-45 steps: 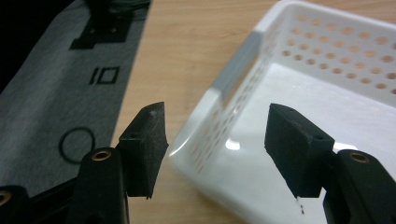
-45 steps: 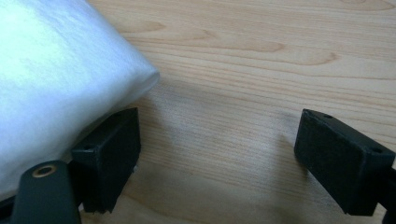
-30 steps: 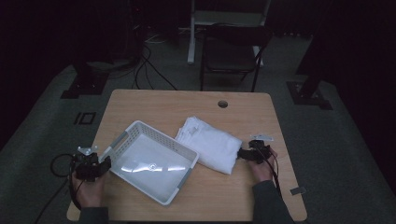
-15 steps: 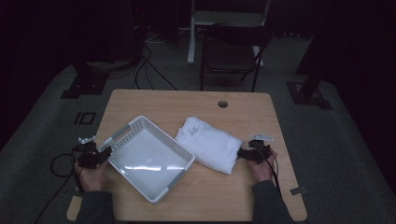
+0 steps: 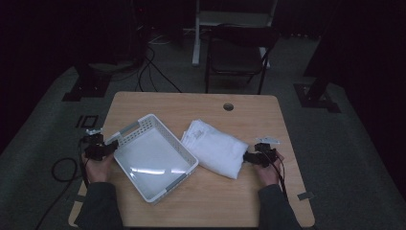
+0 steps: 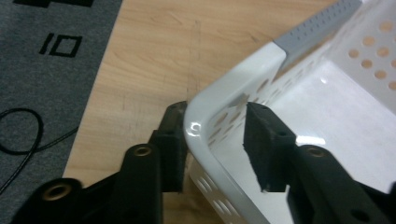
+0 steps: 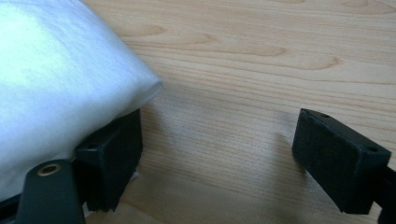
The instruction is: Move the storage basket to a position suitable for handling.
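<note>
- Two hand-held grippers were at work on the surface (image 5: pixel 249 115): the left hand-held gripper (image 5: pixel 106 148) at the near-left corner of a white perforated basket (image 5: pixel 155 155), the right hand-held gripper (image 5: pixel 249 157) at the near end of a folded white cloth (image 5: pixel 215 151).
- Left hand-held gripper: its jaws straddled the basket's rounded corner rim (image 6: pixel 210 116), one outside the wall, one inside. They had just been opening. A gap showed beside the inner jaw, so I judged the rim loosely bracketed rather than pinched.
- Reason, as judged: straddling the corner lets the hand turn or drag the basket without lifting it.
- Right hand-held gripper: jaws spread wide, nothing clamped. The cloth (image 7: pixel 56 70) lay just beside and over the jaw on the picture's left; bare surface (image 7: pixel 243 56) lay ahead of the other.
- Reason, as judged: the open jaws were set low at the cloth's edge, ready to take a fold.
- Basket sat empty, slantwise, directly ahead of the left hand-held gripper; the cloth lay just beside it, toward the right hand-held gripper.
</note>
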Demonstrator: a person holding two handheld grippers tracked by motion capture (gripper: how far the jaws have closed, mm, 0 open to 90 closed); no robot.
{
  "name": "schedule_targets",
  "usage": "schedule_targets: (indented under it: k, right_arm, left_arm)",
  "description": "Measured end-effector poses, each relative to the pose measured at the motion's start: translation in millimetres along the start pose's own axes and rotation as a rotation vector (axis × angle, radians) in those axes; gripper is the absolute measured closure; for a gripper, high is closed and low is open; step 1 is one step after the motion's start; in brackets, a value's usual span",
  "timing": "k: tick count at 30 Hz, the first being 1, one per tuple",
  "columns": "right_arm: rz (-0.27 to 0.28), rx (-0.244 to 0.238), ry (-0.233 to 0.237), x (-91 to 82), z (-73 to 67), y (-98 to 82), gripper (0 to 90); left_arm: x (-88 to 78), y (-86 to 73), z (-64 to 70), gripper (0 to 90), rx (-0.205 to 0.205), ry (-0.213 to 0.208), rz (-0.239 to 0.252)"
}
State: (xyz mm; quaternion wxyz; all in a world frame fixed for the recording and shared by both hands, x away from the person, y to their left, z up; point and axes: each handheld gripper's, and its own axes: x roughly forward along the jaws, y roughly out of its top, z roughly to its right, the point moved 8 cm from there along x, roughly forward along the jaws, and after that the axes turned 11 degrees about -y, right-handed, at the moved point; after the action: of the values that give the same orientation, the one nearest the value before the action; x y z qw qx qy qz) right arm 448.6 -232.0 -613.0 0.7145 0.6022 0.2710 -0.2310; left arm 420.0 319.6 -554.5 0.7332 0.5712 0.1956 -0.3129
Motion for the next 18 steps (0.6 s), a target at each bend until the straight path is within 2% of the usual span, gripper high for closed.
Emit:
schedule_targets:
  k: [2,5,8,11,14,18]
  right_arm:
    - [0.0,0.001,0.0,0.0,-0.1,0.0,16.1]
    - [0.0,0.001,-0.001,0.0,0.0,0.0,16.0]
    - [0.0,0.002,-0.002,0.0,-0.1,0.0,16.0]
    - [0.0,0.002,-0.003,0.0,-0.1,0.0,16.0]
    - [0.0,0.003,-0.003,0.0,-0.2,-0.1,16.1]
    - [0.0,0.003,-0.003,0.0,-0.2,-0.1,16.0]
  left_arm:
    - [-7.6,1.4,6.6,47.2,0.012,0.001,0.018]
    - [-25.2,-0.5,21.1,36.6,0.078,0.03,0.021]
    - [-44.9,-5.1,40.7,33.8,0.125,0.016,0.041]
    - [-59.1,-17.1,56.9,33.3,0.125,0.005,0.054]
    - [-64.6,-37.0,70.2,32.3,0.127,-0.001,0.041]
    - [-65.8,-60.8,82.3,33.2,0.134,-0.009,-0.017]
